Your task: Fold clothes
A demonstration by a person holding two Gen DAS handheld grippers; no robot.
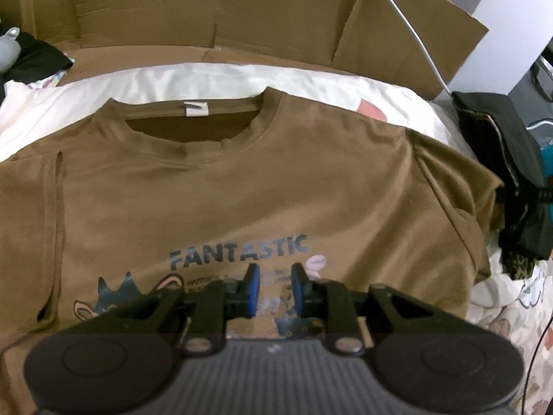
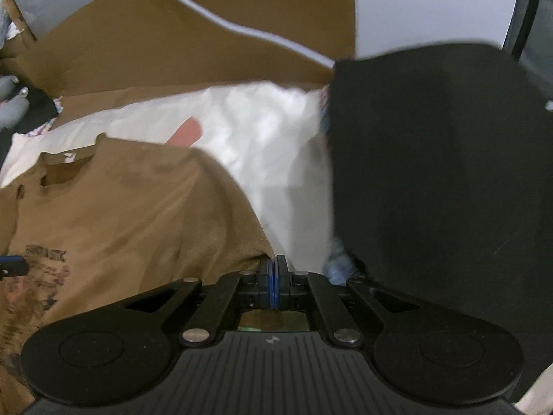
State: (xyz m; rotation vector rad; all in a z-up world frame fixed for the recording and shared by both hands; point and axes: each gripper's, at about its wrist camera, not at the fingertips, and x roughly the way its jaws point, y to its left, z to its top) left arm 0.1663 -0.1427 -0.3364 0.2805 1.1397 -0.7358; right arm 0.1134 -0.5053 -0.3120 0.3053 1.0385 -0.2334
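Note:
A brown T-shirt (image 1: 242,190) with a "FANTASTIC" print lies face up and spread on the bed, collar at the far side. My left gripper (image 1: 275,269) hovers over the print. Its blue pads stand a little apart with nothing between them. In the right wrist view the same T-shirt (image 2: 138,207) fills the left half. Its right sleeve edge runs up to my right gripper (image 2: 275,259), whose pads are pressed together on that brown cloth. One of the left gripper's fingers (image 2: 12,264) shows at the left edge.
White cloth (image 1: 207,79) lies under the shirt, and a cardboard wall (image 1: 207,7) stands behind the bed. A black garment (image 2: 432,173) bulks close on the right, seen as a dark pile (image 1: 501,159) from the left. A white cable (image 2: 242,29) crosses the cardboard. Floral bedding (image 1: 511,311) lies at the right.

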